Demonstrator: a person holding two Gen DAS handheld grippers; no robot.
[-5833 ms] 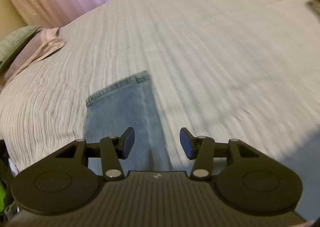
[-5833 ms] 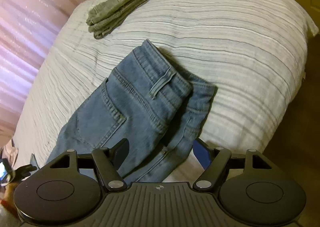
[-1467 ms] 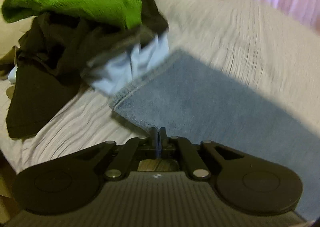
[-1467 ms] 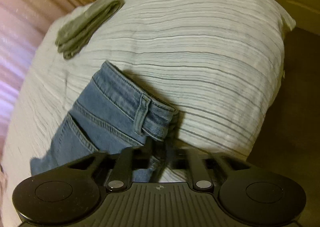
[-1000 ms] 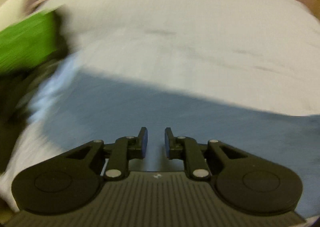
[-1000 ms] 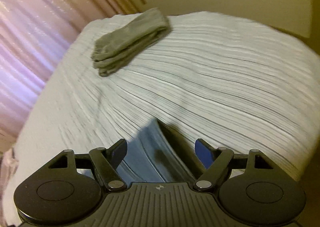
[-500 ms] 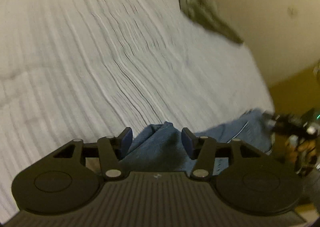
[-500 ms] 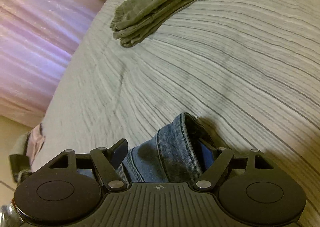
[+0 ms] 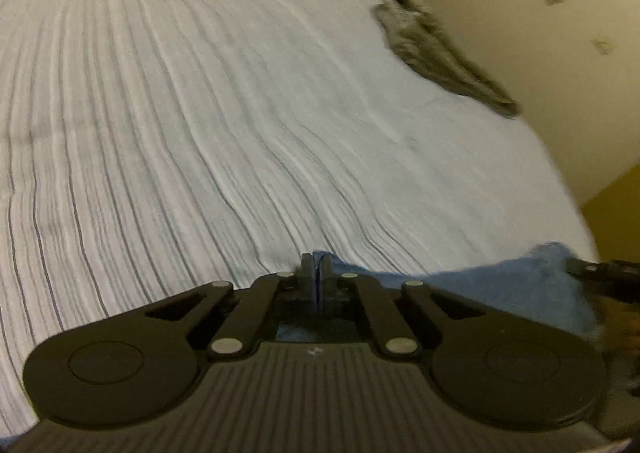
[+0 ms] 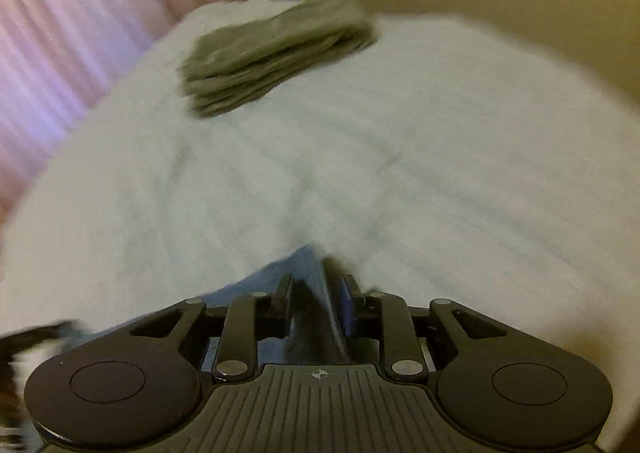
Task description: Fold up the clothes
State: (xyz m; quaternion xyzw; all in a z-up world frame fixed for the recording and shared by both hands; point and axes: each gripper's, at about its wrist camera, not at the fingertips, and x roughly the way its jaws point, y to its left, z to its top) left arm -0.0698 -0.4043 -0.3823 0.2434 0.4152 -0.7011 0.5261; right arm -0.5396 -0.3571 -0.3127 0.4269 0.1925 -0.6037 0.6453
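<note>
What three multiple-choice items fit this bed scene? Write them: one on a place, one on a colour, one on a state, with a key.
1. Where does the folded grey garment lie?
A. On the far part of the bed, apart from the jeans
B. Under the jeans
C. On the floor

2. What colour is the denim of the jeans?
A. Black
B. Blue
C. Red

3. How do the left tongs stand?
A. Wide open above bare bedding
B. Shut on the grey garment
C. Shut on an edge of the jeans

Key: 1 A, since both wrist views show the grey stack far up the striped cover with bare bedding between it and the denim. 2 B, as the cloth at both tongs is blue. 3 C, because the left fingers meet with blue fabric pinched between them. The right tongs are closing with denim between them.
</note>
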